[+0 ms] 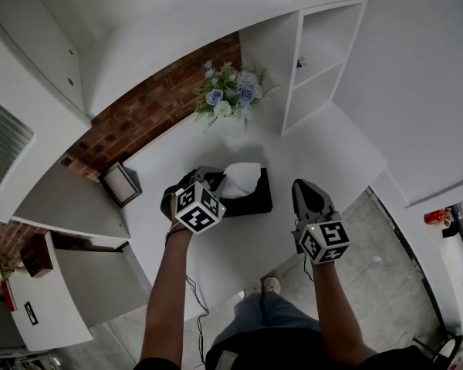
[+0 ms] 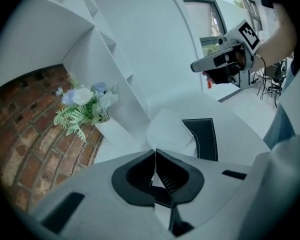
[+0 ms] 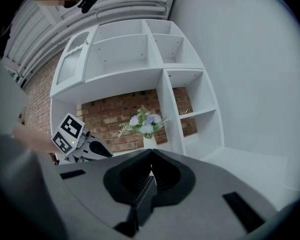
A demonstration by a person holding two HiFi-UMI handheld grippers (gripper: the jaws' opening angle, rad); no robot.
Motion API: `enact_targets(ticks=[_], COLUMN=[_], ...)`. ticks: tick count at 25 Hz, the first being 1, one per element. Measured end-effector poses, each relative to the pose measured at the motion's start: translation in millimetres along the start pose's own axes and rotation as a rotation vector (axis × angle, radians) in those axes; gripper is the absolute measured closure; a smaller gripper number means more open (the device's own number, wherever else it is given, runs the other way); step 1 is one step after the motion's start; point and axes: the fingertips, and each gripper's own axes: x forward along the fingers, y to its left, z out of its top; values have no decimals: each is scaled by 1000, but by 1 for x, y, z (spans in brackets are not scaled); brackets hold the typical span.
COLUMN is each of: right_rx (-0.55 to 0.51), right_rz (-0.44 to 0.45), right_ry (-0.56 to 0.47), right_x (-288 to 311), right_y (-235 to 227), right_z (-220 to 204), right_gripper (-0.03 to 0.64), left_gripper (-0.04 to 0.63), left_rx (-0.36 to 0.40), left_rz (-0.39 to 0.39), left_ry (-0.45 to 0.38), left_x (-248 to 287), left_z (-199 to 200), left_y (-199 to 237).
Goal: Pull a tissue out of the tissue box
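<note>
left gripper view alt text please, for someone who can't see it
The left gripper is shut on a white tissue rising from a black tissue box on a white counter. At left, flowers stand before a brick wall; the right gripper hangs at upper right.

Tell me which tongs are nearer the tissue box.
Left. The left tongs sit just left of the tissue box, shut on the tissue; the right tongs hang clear to its right.

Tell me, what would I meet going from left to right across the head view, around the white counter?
picture frame → left hand-held gripper → tissue box → right hand-held gripper. The tissue and the flowers overlap the middle ones sideways, so they are left out.
</note>
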Motion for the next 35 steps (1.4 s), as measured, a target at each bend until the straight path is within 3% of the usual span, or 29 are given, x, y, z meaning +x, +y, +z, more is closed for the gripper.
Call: enact_targets(ticks=[24,27,32,35], right_rx=[-8,-11,-22,-31], right_rz=[4,4,8,8], right_ry=[-44,-57,-81,-98], right_x=[-18,-22,-30,-35], right_y=[10,11,14,14], right_z=[19,25,36,44], right_gripper=[618,617,618,618], left_gripper=[583,583,583,583], left_rx=[-23,-89,-301,-391], left_rz=[219,257,321,368], left_ry=[-130,-190,-354,-425], left_x=[-55,-69,-101,-122], left_z=[35,42,50,52], left_y=[32,35,42,42])
